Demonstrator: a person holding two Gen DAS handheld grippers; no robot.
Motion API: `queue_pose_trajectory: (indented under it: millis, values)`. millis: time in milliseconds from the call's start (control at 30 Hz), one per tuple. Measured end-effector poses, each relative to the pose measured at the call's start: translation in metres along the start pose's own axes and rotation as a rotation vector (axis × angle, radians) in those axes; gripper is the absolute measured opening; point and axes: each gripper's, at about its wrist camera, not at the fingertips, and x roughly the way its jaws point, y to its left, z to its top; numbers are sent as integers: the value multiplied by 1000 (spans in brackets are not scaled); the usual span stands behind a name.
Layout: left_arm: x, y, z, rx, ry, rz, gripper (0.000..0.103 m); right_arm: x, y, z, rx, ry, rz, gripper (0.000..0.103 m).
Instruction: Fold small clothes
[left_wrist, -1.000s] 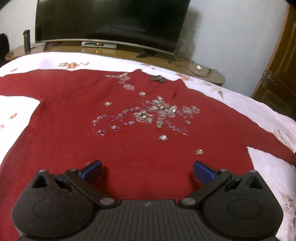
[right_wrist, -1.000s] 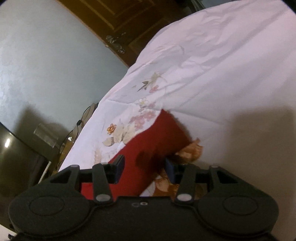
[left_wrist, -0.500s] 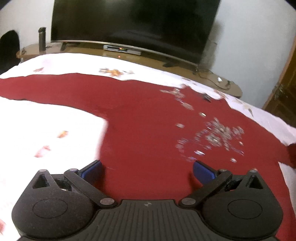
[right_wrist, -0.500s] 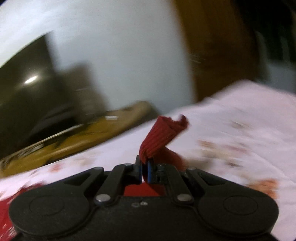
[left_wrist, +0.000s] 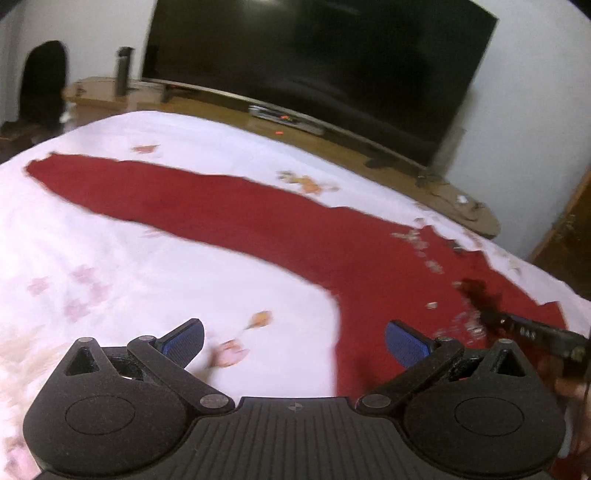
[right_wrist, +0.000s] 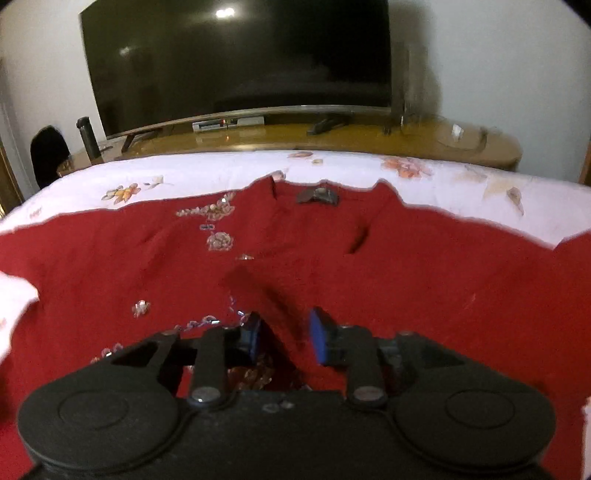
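Behind the bed (right_wrist: 461, 192), a dark television (right_wrist: 236, 62) fills the wall above a wooden stand (right_wrist: 369, 142). Spread flat across the bed's flowered white sheet lies a red sweater (right_wrist: 406, 280) with beadwork (right_wrist: 219, 240), its collar toward the television and one long sleeve (left_wrist: 177, 199) stretched straight out to the side. Folding appears to be at the sleeve stage. The right gripper (right_wrist: 282, 334), fingers partly spread, hovers over the chest with a dark fold of red cloth lying between them, apparently loose. The left gripper (left_wrist: 295, 338), fingers wide apart and holding nothing, straddles the sweater's side edge below the outstretched sleeve; reaching that sleeve's cuff looks like the next call.
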Motion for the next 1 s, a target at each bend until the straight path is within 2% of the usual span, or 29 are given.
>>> queue_pose_trajectory:
  millis: [33,100,167,200,233,300,433,567,600,667,700,800,933,1000]
  values:
    - [4,-5,2,-6,-1,-33,103,-16,3,-2,-17,-43,-8,57]
    - [21,-25,9,-39,10,-149,103,-50,-3,-7,13,-113,-13,60]
    - [42,-51,12,-67,35,-265,102,-79,-20,-13,50,-130,-42,60]
    - [56,-68,13,-76,55,-325,92,-94,-30,-17,72,-137,-58,60]
    - [70,-84,14,-76,79,-373,77,-109,-44,-20,96,-139,-73,60]
    - [96,-114,11,-74,127,-424,75,-124,-62,-24,135,-136,-105,60]
    - [146,-153,11,-114,189,-444,75,-158,-94,-46,211,-144,-141,60]
    - [181,-175,6,-145,251,-402,74,-172,-119,-60,259,-147,-165,60]
    - [183,-177,3,-145,249,-393,68,-176,-124,-64,273,-148,-169,60]
    - [186,-183,3,-107,224,-348,29,-178,-134,-68,301,-149,-174,60]
    - [190,-186,4,-96,235,-341,4,-179,-138,-71,310,-149,-177,60]
    - [191,-193,8,-52,221,-337,3,-179,-146,-75,333,-140,-176,60]
    - [164,-200,37,46,96,-383,3,-174,-152,-76,342,-125,-173,60]
    - [148,-188,55,66,39,-389,3,-173,-152,-75,341,-121,-168,60]
